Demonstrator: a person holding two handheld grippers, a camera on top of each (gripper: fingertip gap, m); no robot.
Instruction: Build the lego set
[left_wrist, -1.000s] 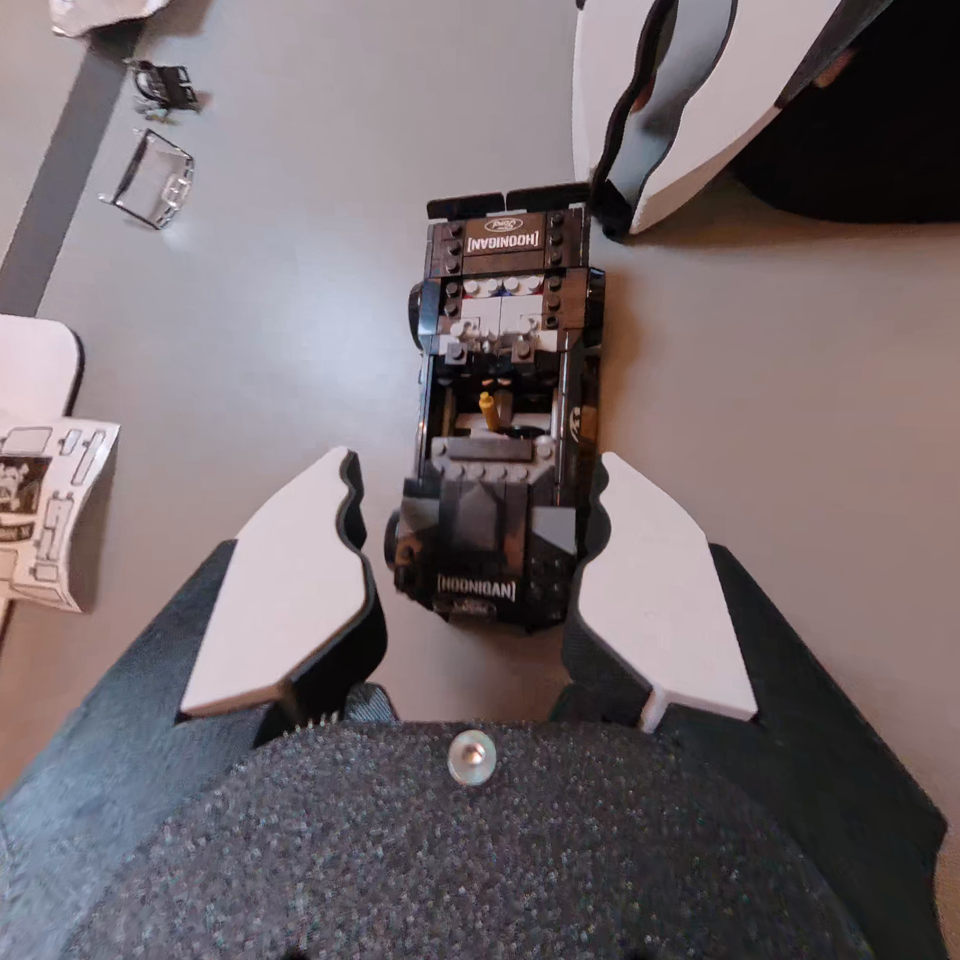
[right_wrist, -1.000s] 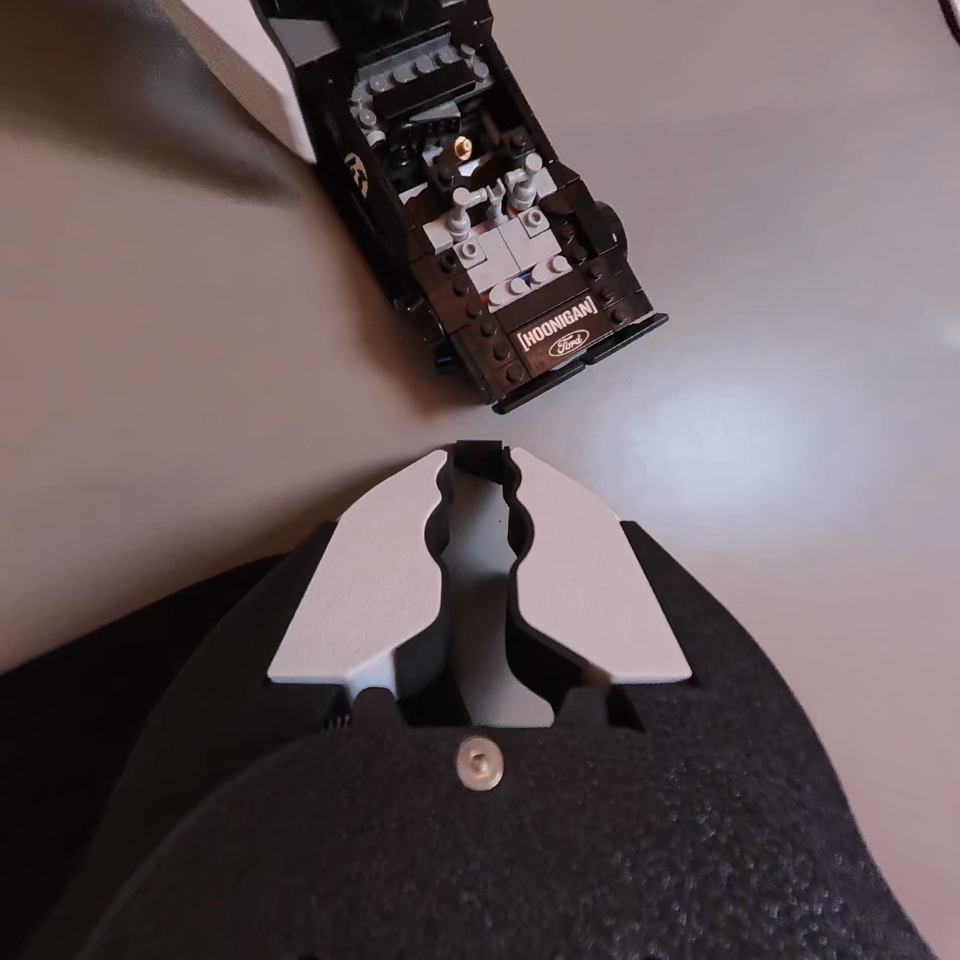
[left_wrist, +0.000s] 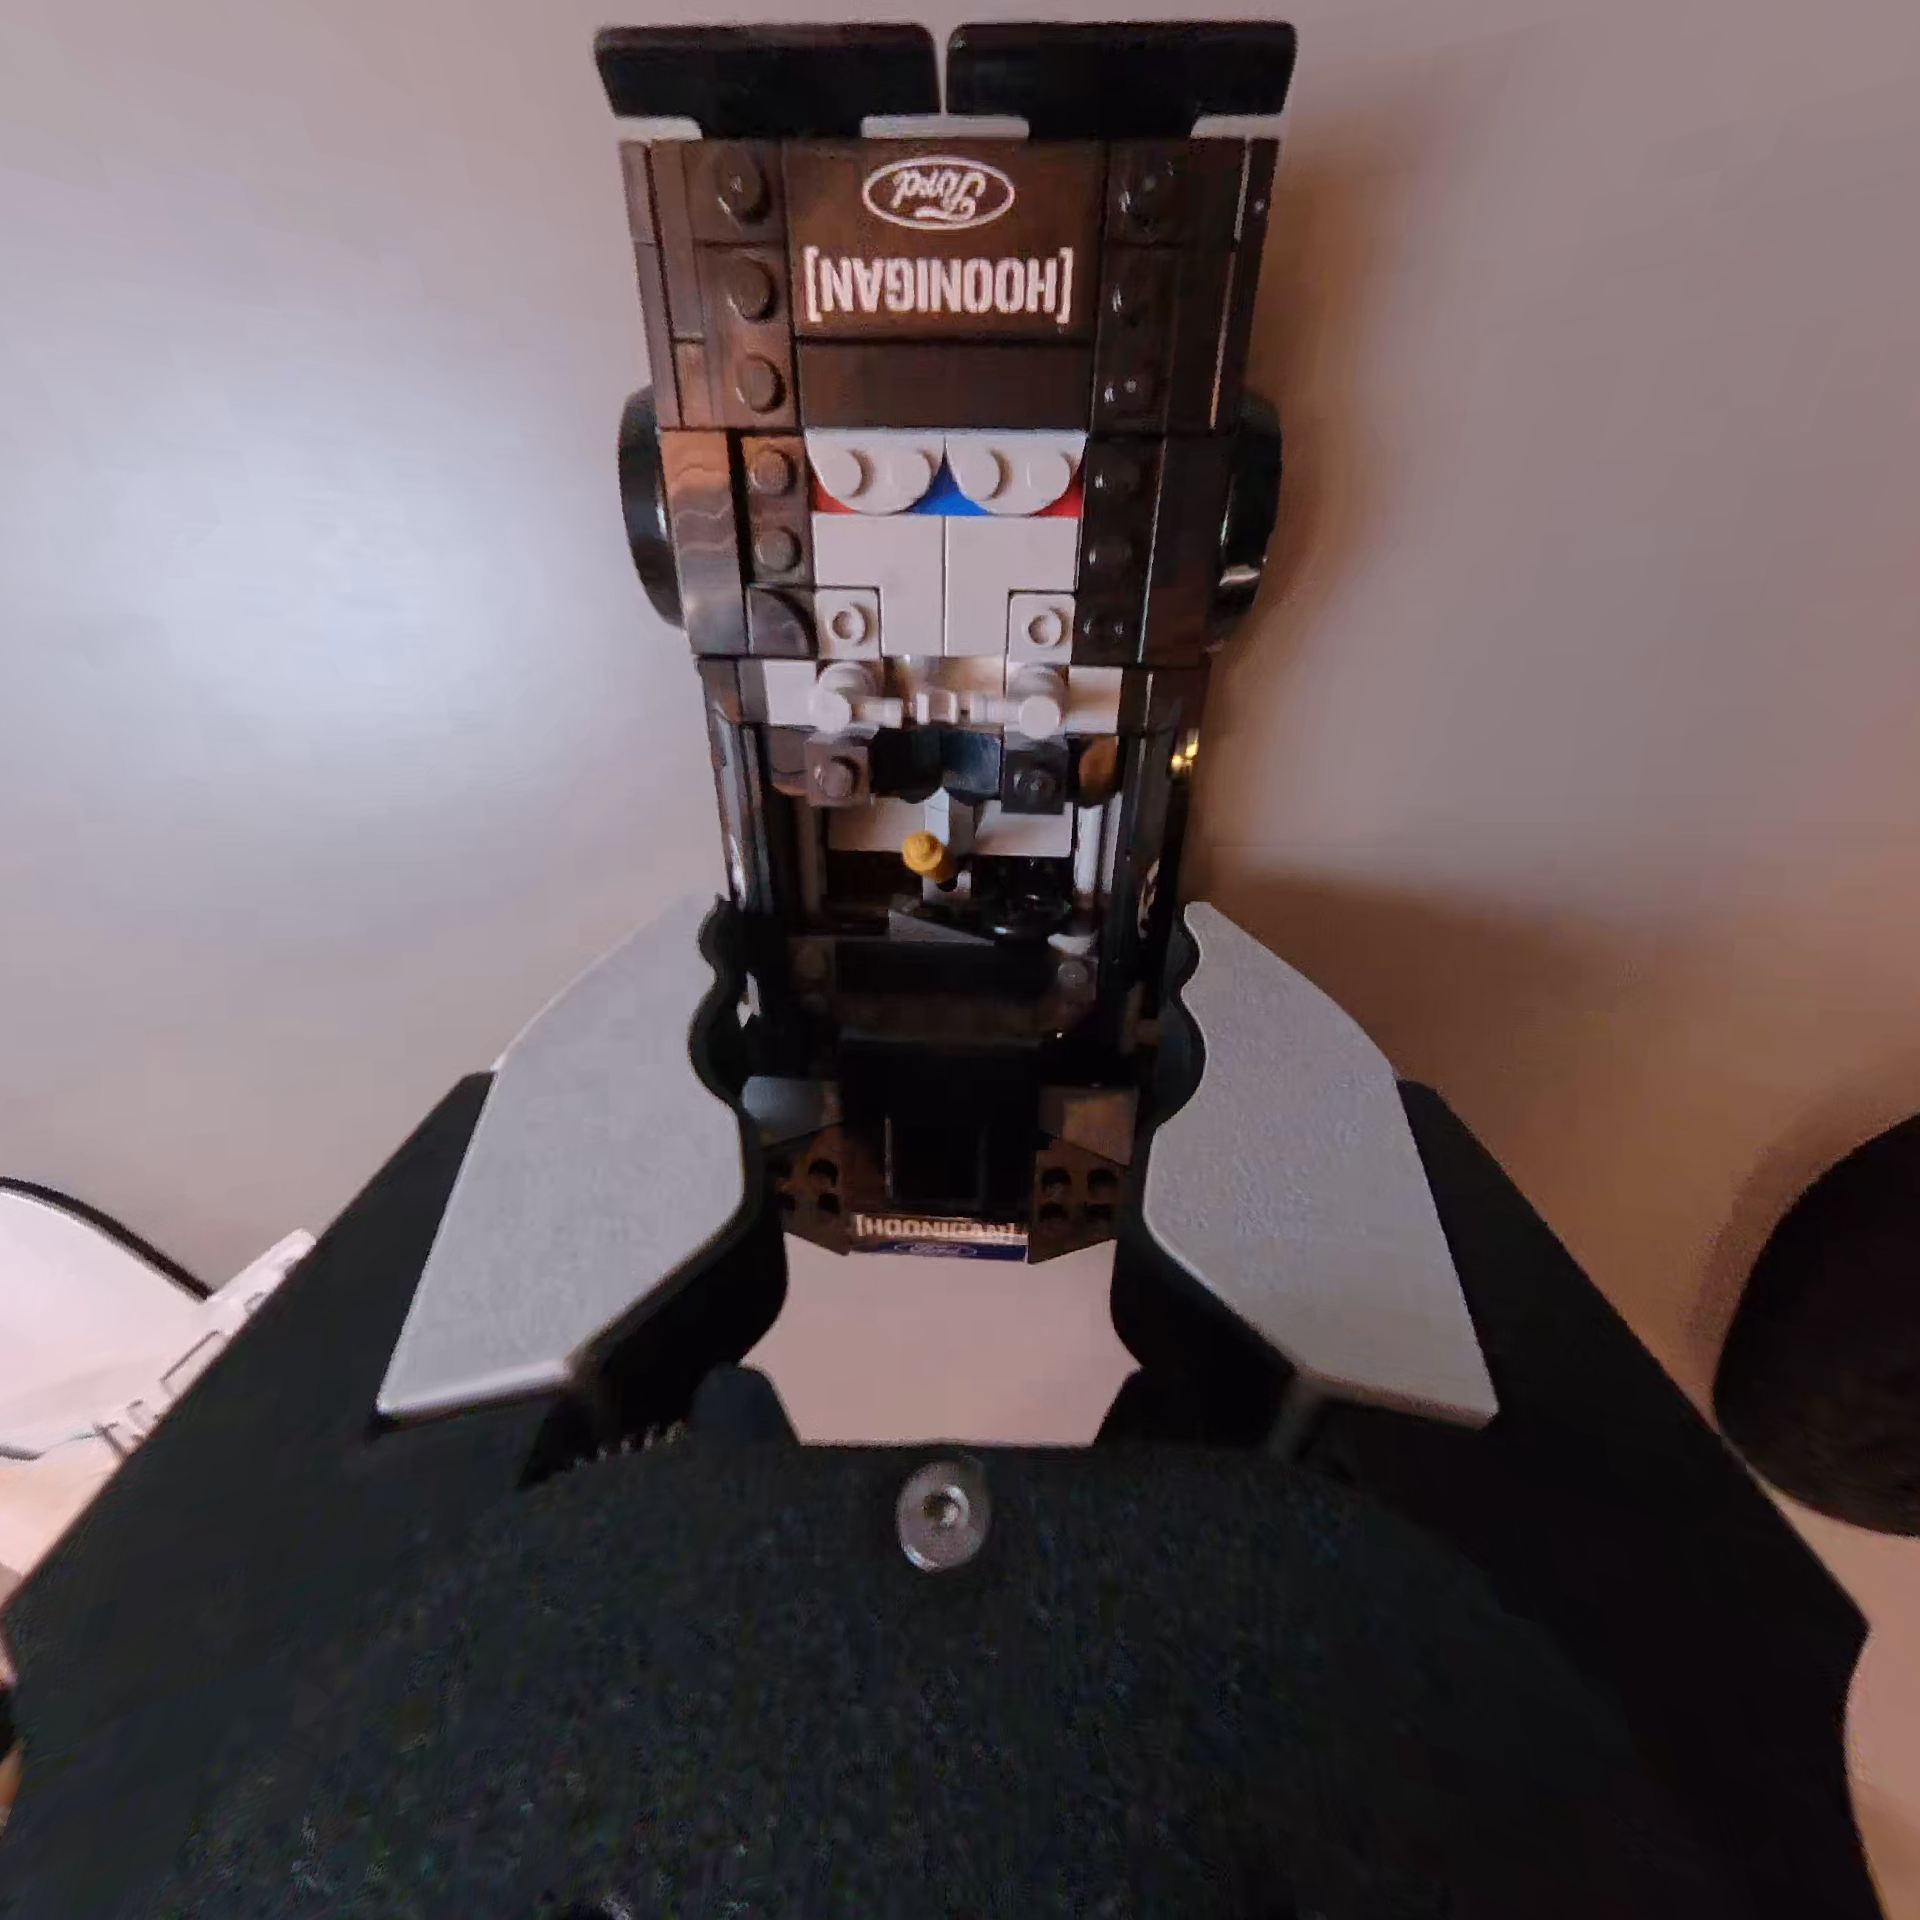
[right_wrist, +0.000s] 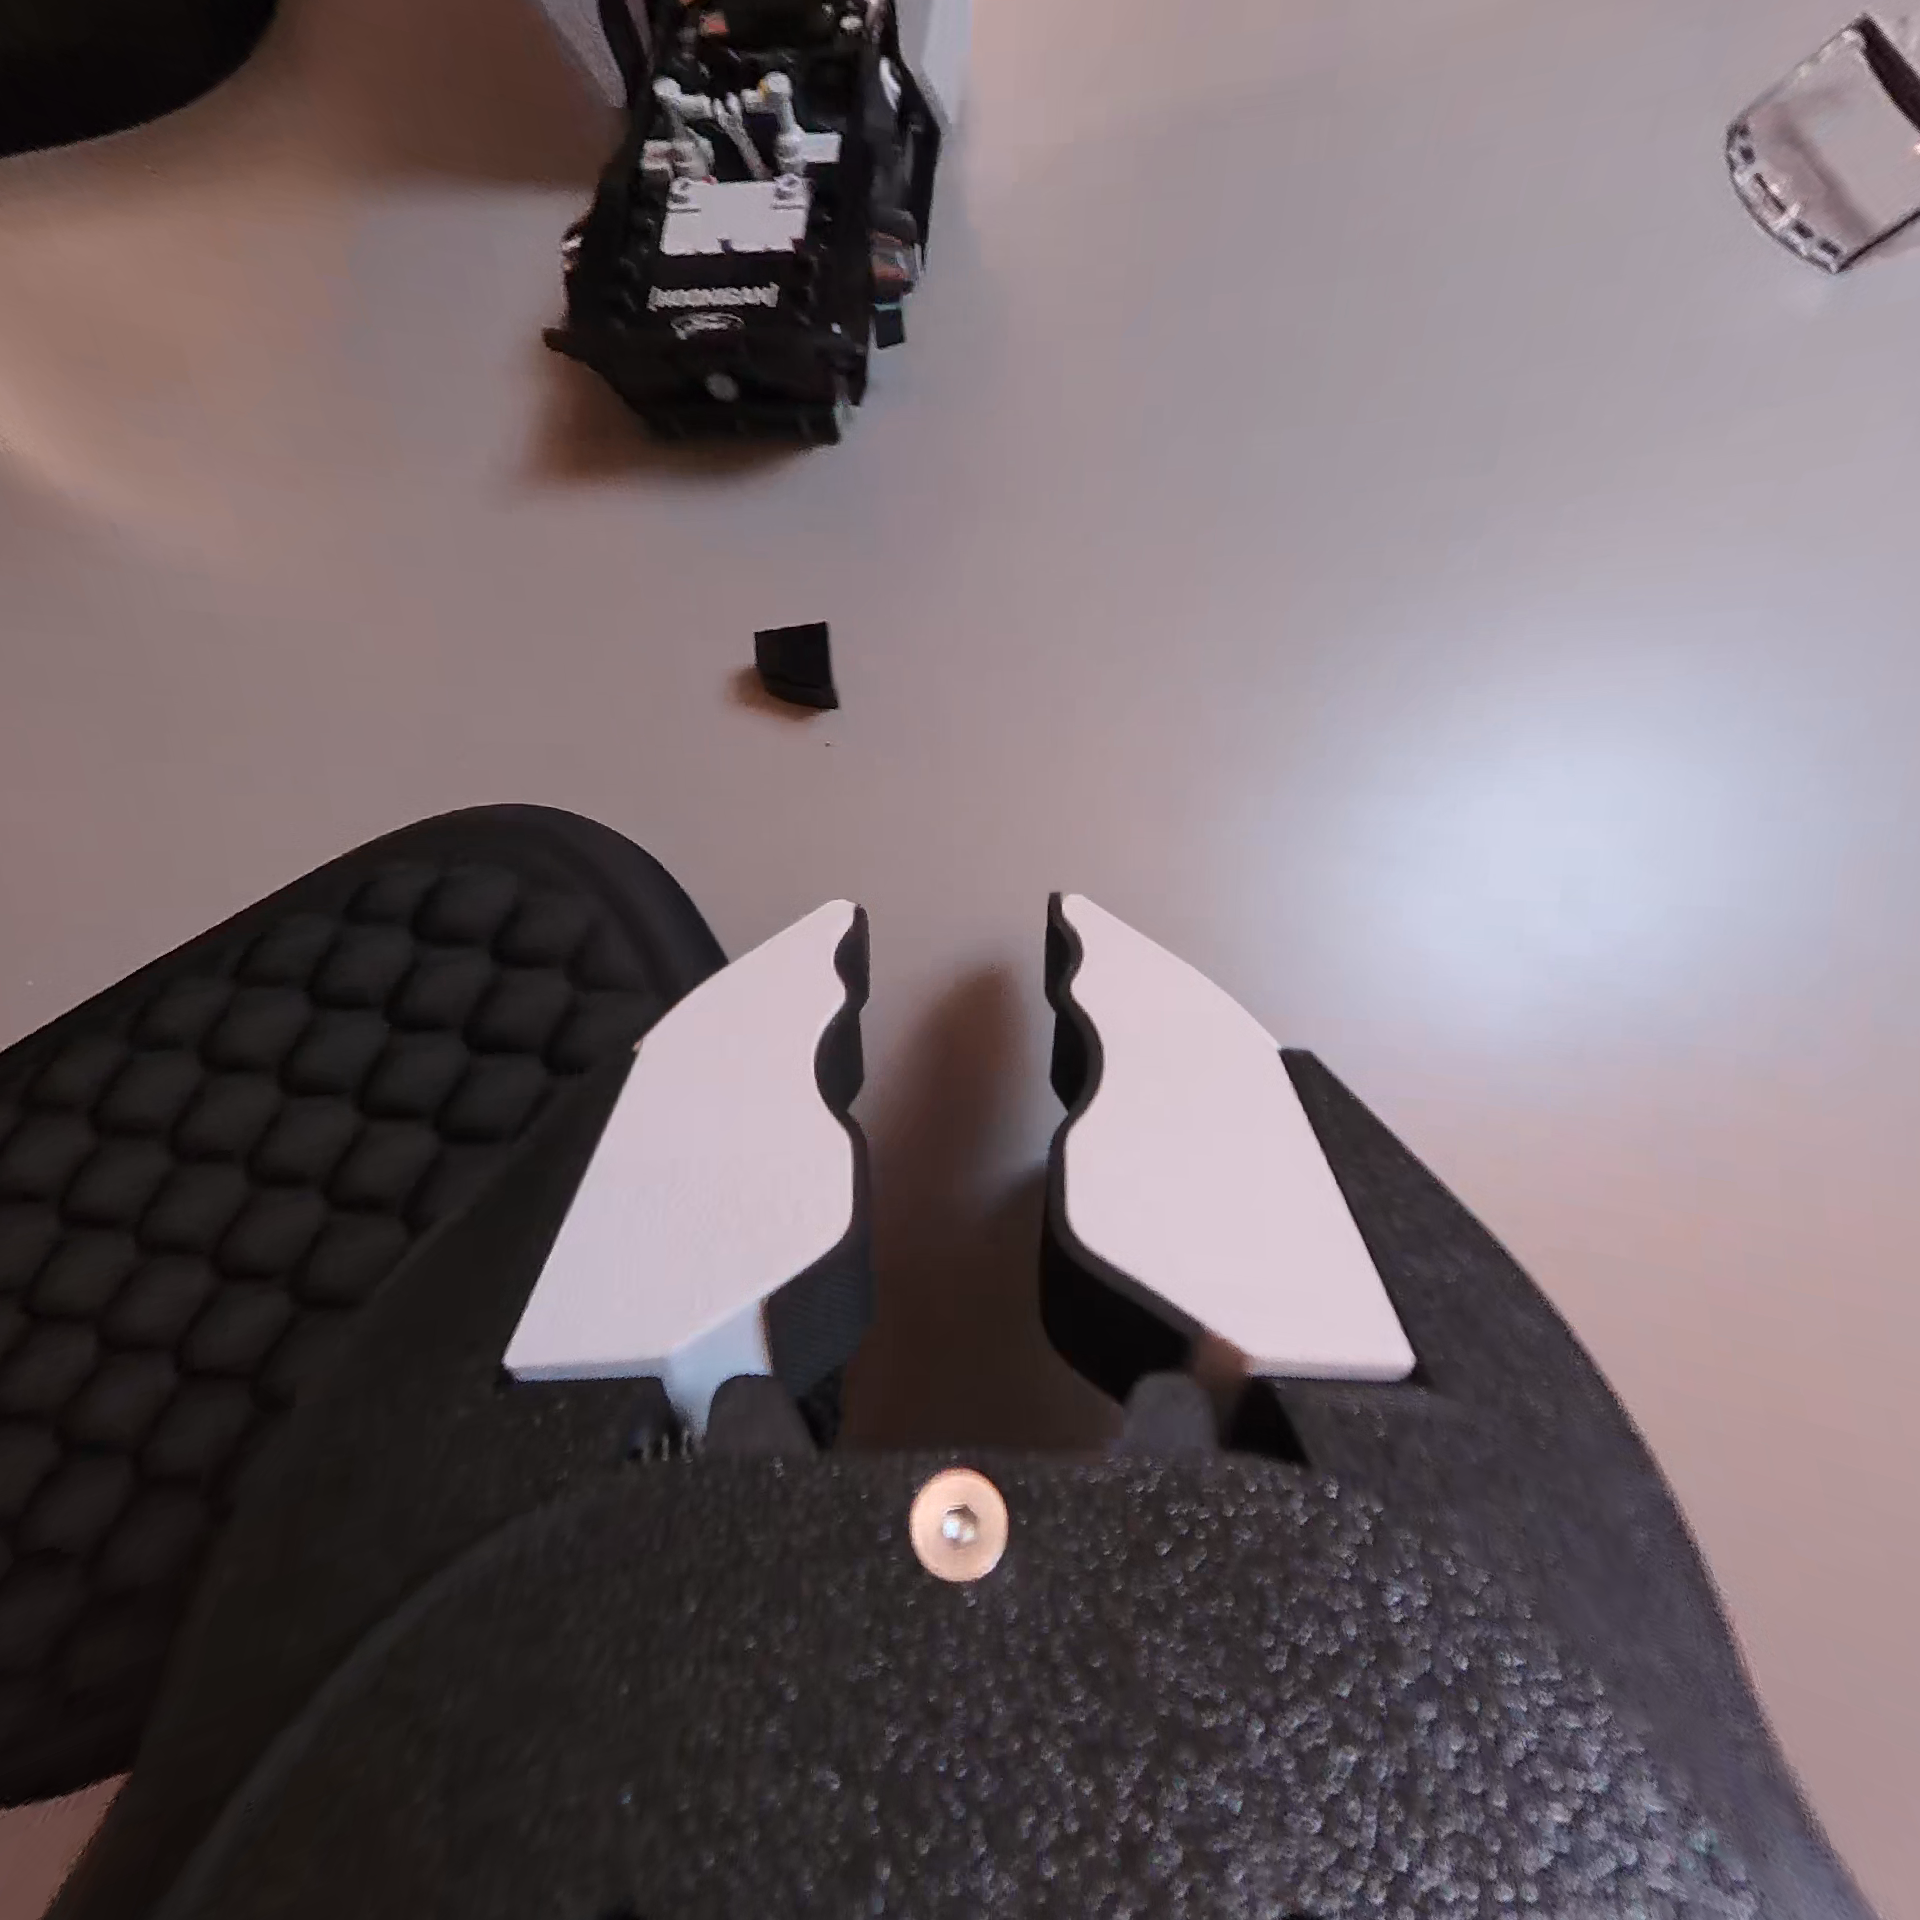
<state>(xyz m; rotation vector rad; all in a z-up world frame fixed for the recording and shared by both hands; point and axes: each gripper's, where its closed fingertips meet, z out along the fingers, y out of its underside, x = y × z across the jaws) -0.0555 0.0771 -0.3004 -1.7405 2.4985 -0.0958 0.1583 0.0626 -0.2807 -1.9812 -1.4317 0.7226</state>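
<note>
Left gripper (left_wrist: 945, 971) is clamped on the black lego car (left_wrist: 940, 582), fingers (left_wrist: 597, 1153) pressed against both flanks of its near end, the rest of the body sticking out past the tips with the split black spoiler (left_wrist: 945, 78) farthest away. Open top shows grey plates, a red/blue patch, and a small yellow piece (left_wrist: 923, 850) in the cockpit. Car fills the gap between the jaws, so whatever is straight ahead of them is hidden. Low on the left of that gripper: white paper or plastic (left_wrist: 114, 1340), partly cut off; low on the right: a dark rounded shape (left_wrist: 1829, 1340), can't tell what. Right gripper (right_wrist: 956, 914) is spread apart and holding nothing, hovering over the grey table (right_wrist: 1351, 623). Just ahead of its tips, slightly left, a small loose black lego piece (right_wrist: 795, 665) lies on the table, apart from both fingers. Farther ahead on the same line is the car (right_wrist: 748, 239), blurred. Far ahead-right: a clear windshield-like part (right_wrist: 1829, 145) at the frame edge. A black hex-patterned pad (right_wrist: 260, 1132) sits close beside the right gripper's left finger, covering the table there.
</note>
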